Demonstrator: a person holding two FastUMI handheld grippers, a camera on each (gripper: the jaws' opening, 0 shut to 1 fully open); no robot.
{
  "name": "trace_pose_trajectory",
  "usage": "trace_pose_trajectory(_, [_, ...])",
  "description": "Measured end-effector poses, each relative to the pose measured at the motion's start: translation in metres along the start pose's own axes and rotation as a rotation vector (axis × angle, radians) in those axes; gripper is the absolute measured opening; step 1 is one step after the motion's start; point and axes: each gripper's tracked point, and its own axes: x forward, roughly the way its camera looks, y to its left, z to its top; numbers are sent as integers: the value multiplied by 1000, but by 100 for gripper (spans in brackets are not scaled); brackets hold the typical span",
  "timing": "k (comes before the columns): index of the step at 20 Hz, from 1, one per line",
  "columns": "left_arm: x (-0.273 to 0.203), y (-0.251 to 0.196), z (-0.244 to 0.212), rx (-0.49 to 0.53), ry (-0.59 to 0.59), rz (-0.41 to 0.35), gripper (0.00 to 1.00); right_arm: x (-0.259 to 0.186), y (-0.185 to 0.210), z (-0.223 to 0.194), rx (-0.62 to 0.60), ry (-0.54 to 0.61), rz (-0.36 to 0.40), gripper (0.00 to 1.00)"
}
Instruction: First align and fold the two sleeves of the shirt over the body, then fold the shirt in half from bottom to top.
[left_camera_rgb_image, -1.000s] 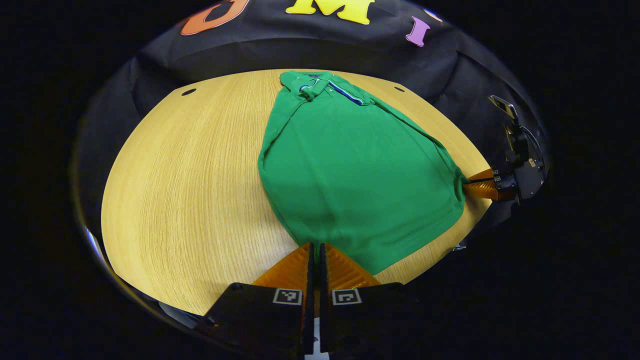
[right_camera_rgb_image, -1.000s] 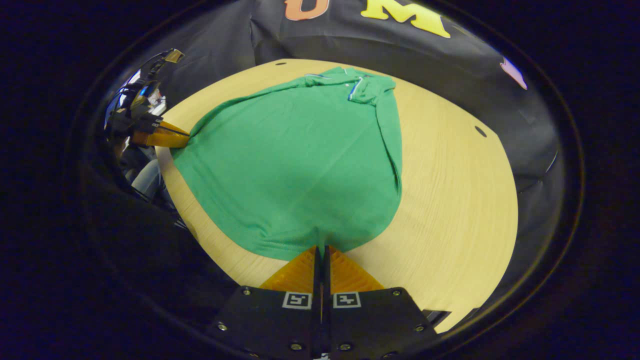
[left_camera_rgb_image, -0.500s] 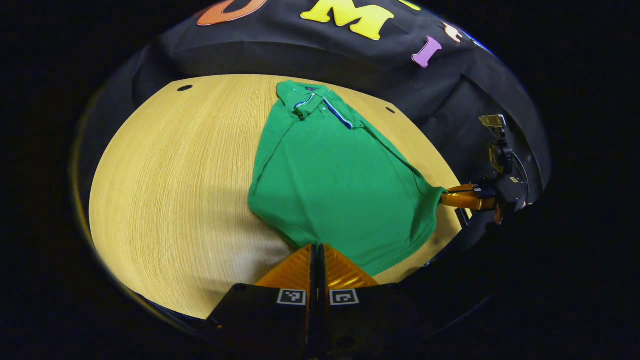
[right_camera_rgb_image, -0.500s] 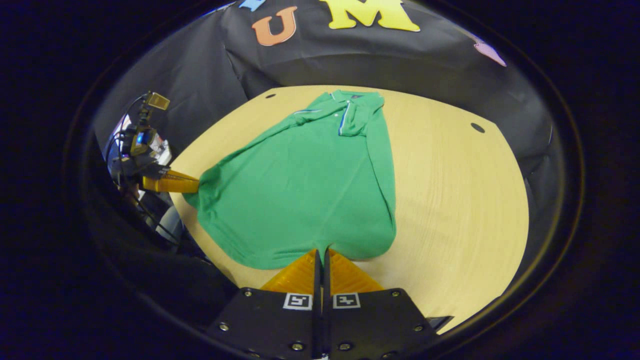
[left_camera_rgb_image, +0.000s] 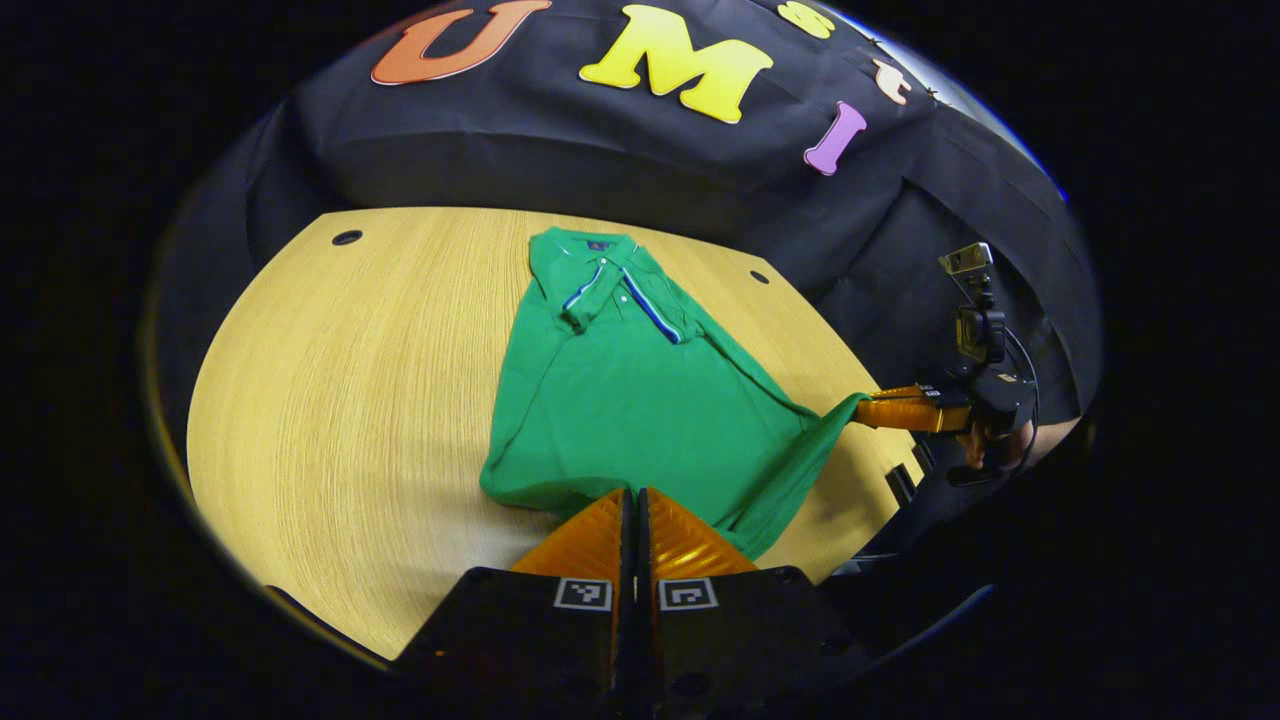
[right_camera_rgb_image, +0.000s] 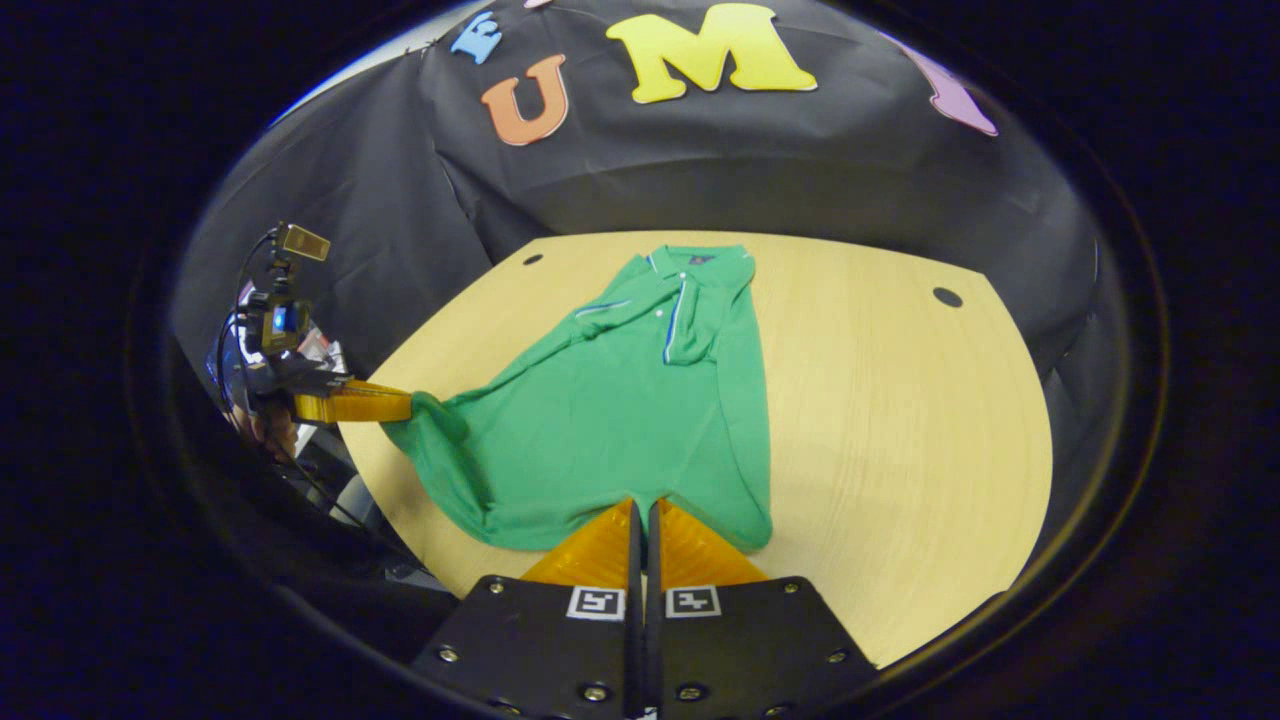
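Both claws, left claw (left_camera_rgb_image: 632, 497) and right claw (right_camera_rgb_image: 645, 507), pinch the shirt's (left_camera_rgb_image: 620, 400) hem; collar (left_camera_rgb_image: 600, 280) lies toward twelve o'clock.

Pale wooden table (left_camera_rgb_image: 330, 400), grain running lengthwise, rounded at the near edge, backed by black cloth. Two small dark holes near the far corners (right_camera_rgb_image: 946, 297). Green polo shirt (left_camera_rgb_image: 620, 400) lying on it, collar toward the far edge, upper body flat on the wood, bottom hem lifted off the surface at both near corners. Bare wood either side.
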Motion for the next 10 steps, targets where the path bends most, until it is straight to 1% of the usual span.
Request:
trace_pose_trajectory(3, [9, -4, 23, 5, -35, -11, 3, 3, -4, 29, -3, -40, 5, 1])
trace_pose_trajectory(5, [14, -3, 32, 14, -46, -3, 3, 6, -6, 41, -2, -54, 6, 1])
trace_pose_trajectory(9, [17, -6, 63, -13, -100, 0, 3, 12, -12, 71, -2, -89, 16, 0])
trace_pose_trajectory(10, [19, -4, 70, -12, -110, 4, 3, 14, -14, 78, 2, -98, 16, 4])
